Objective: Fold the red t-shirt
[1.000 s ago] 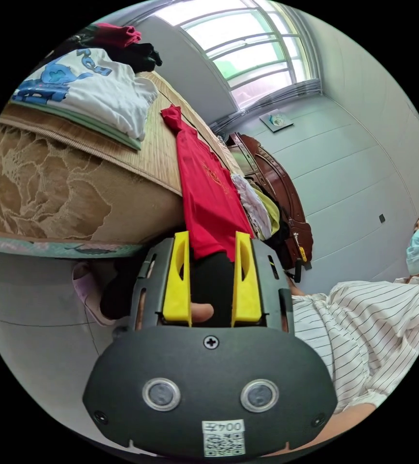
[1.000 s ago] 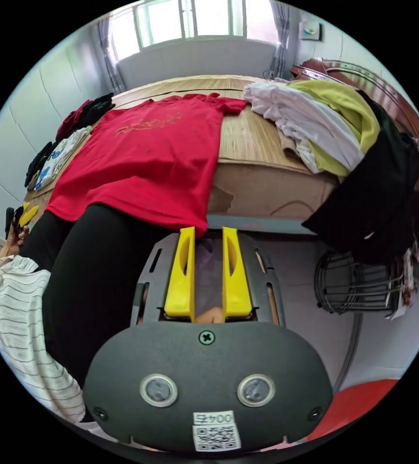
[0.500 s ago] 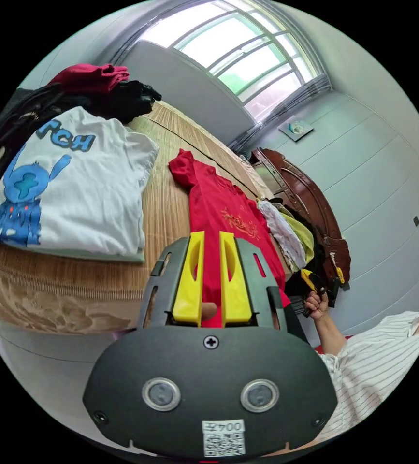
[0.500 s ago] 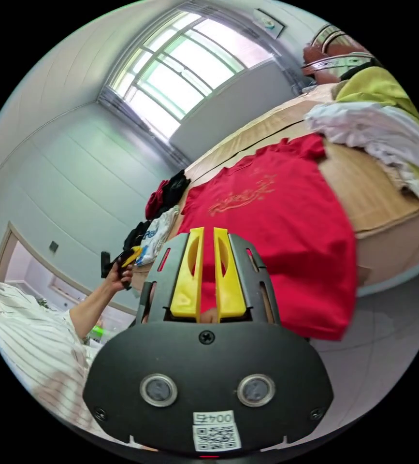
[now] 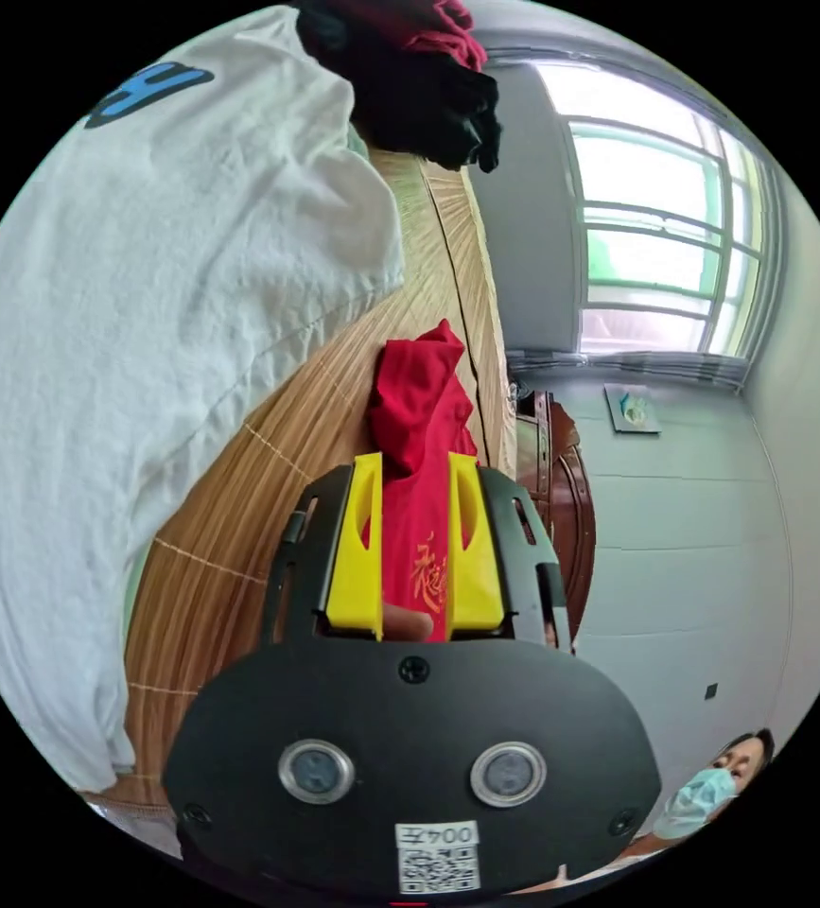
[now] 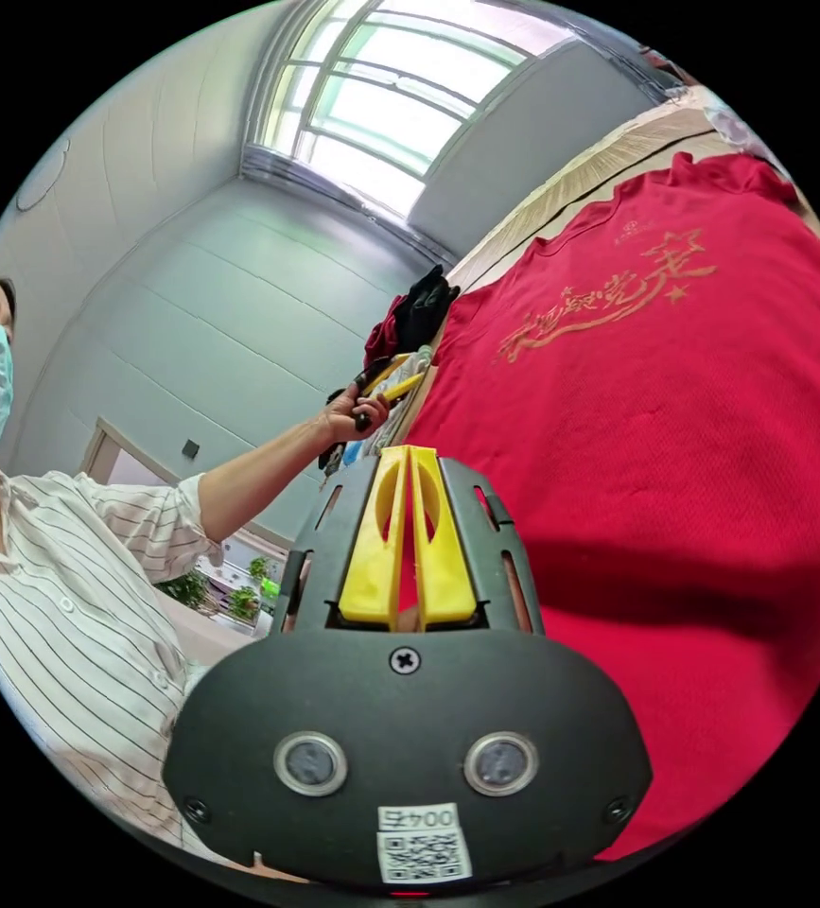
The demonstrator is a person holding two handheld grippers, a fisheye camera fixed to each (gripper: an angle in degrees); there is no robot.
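In the left gripper view, a folded white t-shirt with blue print (image 5: 145, 331) lies on the woven bed mat (image 5: 268, 473) at the left, with a heap of black and dark red clothes (image 5: 419, 85) beyond it. To its right the red t-shirt (image 5: 419, 416) lies on the mat, its bunched sleeve at the far end. The left gripper (image 5: 414, 473) has its yellow jaws standing apart on either side of the red cloth, not pressing on it. A window (image 5: 665, 218) lights the far wall.

In the right gripper view, the person's striped sleeve (image 6: 69, 567) is at the left, the outstretched hand (image 6: 348, 416) holding the left gripper (image 6: 391, 378) near the clothes pile. The right gripper (image 6: 410, 473) has its jaws closed together; whether any cloth is pinched between them cannot be told. The red t-shirt (image 6: 674, 426) spreads flat to the right, gold print up.
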